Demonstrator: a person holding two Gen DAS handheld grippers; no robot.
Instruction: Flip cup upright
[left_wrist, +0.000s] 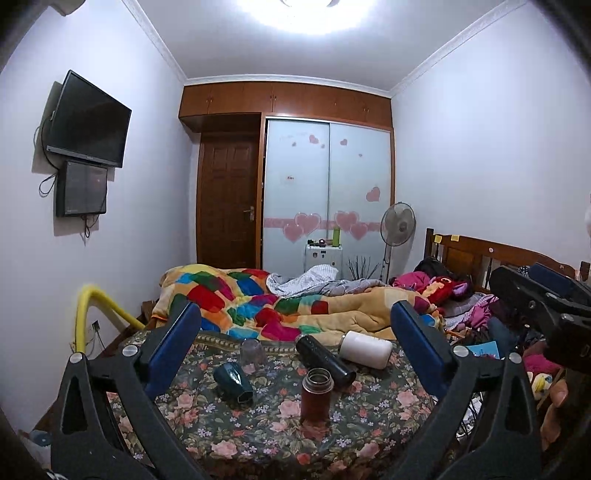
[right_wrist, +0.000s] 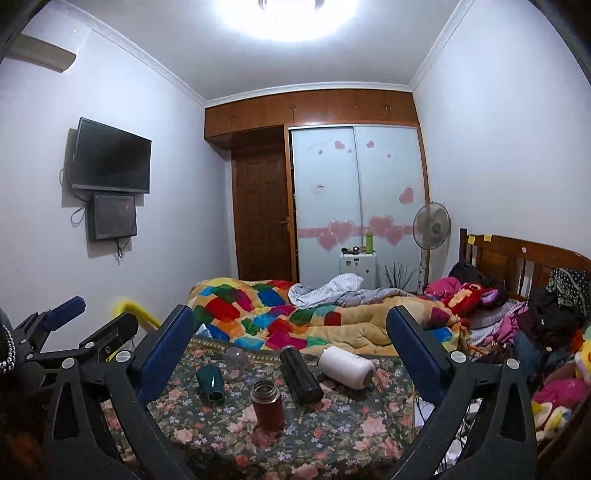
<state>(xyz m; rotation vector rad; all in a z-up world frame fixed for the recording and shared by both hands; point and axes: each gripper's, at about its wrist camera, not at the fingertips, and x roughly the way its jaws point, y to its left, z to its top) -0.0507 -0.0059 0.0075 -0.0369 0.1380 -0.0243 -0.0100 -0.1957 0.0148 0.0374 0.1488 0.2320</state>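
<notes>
Several cups are on a floral cloth (left_wrist: 258, 435). A dark red cup (left_wrist: 316, 396) stands upright in front. A teal cup (left_wrist: 234, 383), a black cup (left_wrist: 325, 359) and a white cup (left_wrist: 365, 349) lie on their sides. A clear glass (left_wrist: 252, 352) stands mouth down at the back. The right wrist view shows the same red cup (right_wrist: 267, 404), teal cup (right_wrist: 210, 382), black cup (right_wrist: 300, 374), white cup (right_wrist: 346, 366) and glass (right_wrist: 236, 357). My left gripper (left_wrist: 295, 314) is open and empty, raised before the cups. My right gripper (right_wrist: 290, 317) is open and empty too.
A bed with a patchwork quilt (left_wrist: 258, 299) lies behind the cloth. Clothes and toys (right_wrist: 554, 332) pile up on the right by the headboard. A yellow pipe (left_wrist: 92, 306) stands at the left. A fan (left_wrist: 398, 225) and wardrobe are at the far wall.
</notes>
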